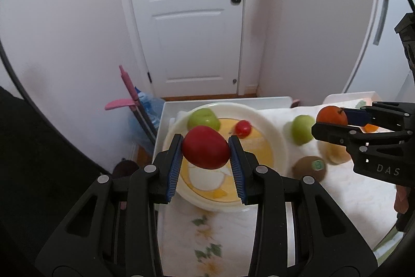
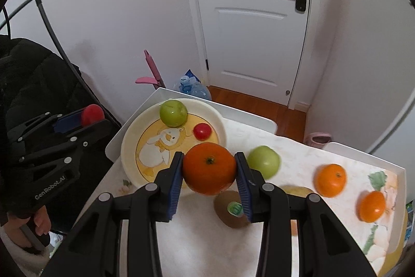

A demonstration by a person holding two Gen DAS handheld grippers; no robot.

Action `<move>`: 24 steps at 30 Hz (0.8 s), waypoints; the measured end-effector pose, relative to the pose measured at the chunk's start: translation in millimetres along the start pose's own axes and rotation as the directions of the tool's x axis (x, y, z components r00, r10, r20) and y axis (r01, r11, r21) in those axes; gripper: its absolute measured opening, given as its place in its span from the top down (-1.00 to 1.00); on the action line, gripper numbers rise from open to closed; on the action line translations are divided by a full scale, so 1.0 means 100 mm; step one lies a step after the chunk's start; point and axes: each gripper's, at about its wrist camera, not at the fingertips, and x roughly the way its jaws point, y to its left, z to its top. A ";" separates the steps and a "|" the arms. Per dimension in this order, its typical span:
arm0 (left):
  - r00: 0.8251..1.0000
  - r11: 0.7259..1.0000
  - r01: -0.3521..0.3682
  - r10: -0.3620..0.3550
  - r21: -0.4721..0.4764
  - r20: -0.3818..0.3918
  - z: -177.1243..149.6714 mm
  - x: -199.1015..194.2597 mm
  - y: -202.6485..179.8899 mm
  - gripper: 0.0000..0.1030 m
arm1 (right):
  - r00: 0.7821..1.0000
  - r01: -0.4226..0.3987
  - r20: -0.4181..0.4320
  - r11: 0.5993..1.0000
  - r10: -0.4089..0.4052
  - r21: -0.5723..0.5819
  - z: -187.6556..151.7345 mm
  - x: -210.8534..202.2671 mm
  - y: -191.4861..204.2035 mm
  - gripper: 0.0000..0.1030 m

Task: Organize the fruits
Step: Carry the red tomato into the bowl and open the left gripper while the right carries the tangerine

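My left gripper [image 1: 205,151] is shut on a red apple [image 1: 205,150], held in the air over the cream plate [image 1: 281,144] with a duck picture. On that plate lie a green apple [image 1: 203,118] and a small red fruit [image 1: 243,128]. My right gripper [image 2: 209,169] is shut on an orange [image 2: 209,168], held above the plate's near right edge [image 2: 129,144]. The right gripper also shows at the right of the left wrist view [image 1: 330,121], and the left gripper at the left of the right wrist view [image 2: 89,118]. On the table lie another green apple [image 2: 264,161], a kiwi [image 2: 229,212] with a green sticker, and two oranges [image 2: 330,179] [image 2: 372,207].
The white table [image 2: 259,126] has raised rims and a flowered cloth. A yellowish fruit [image 2: 297,190] peeks out behind my right finger. Beyond the far edge stand a white door [image 2: 249,17], a blue water bottle [image 2: 193,88] and a pink-handled tool [image 2: 151,72]. A black jacket [image 2: 31,74] hangs left.
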 end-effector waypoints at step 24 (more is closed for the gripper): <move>0.996 0.999 0.033 -0.032 0.015 -0.081 -0.06 0.99 0.25 0.00 | 0.996 0.014 -0.091 0.995 -0.005 0.099 0.14 0.83 -0.11 0.30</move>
